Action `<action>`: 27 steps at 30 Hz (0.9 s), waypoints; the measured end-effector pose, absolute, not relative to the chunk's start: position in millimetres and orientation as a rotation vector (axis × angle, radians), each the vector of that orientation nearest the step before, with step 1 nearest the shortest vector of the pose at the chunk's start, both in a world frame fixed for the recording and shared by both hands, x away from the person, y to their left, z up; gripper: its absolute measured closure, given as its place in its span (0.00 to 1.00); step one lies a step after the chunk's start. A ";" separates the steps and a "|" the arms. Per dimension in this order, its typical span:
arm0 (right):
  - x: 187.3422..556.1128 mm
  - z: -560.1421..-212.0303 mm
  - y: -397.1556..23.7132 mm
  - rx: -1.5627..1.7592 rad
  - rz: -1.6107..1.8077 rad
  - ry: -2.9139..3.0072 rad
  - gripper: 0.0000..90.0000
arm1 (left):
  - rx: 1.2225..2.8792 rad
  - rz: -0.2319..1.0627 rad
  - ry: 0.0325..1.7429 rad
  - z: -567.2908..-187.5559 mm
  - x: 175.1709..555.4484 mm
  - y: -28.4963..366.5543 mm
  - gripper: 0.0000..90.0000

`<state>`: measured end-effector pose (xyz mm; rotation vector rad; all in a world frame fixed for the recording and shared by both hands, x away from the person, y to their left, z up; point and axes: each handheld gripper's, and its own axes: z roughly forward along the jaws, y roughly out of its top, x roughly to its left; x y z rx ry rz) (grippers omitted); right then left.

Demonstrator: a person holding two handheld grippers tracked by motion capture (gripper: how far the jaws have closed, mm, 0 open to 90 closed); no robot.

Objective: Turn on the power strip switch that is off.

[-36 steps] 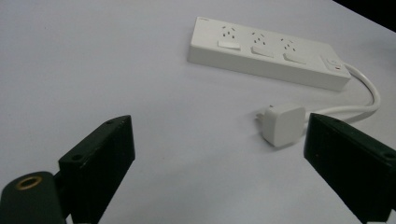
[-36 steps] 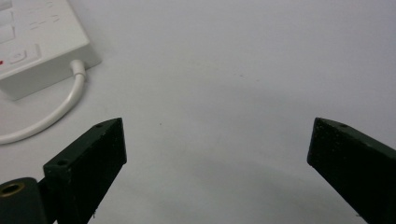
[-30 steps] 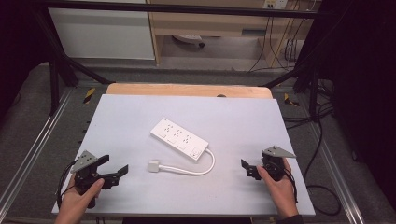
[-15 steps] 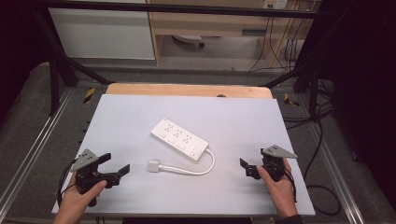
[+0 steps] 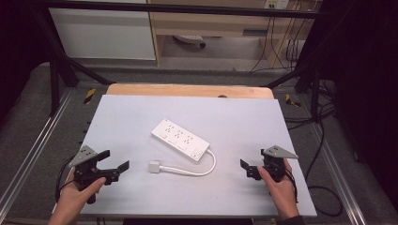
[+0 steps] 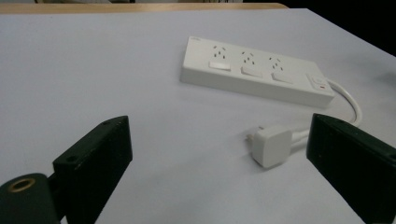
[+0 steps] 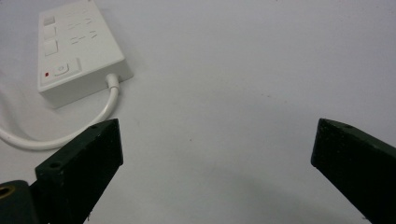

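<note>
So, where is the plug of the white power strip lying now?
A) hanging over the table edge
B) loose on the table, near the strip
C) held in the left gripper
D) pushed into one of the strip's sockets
B: the plug lies loose on the table, apart from the power strip, and the left gripper is open and holds nothing.

Both grippers are black with blocky jaws, grey three-cornered top plates and trailing black cables.

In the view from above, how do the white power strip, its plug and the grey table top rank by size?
1. Grey table top, largest by far.
2. White power strip.
3. Plug, a small cube at the cord's end, clearly smallest.
</note>
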<state>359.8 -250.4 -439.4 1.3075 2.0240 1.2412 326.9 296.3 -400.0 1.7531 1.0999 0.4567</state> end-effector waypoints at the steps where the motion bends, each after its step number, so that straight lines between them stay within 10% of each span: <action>1: 359.6 -439.1 -250.2 1.307 1.244 2.026 0.03 | 1.759 0.460 1.099 -398.1 327.7 296.3 0.08; 27: 359.2 -439.2 -249.6 1.299 1.241 2.037 0.04 | 1.749 0.482 1.063 -361.0 365.7 279.0 0.08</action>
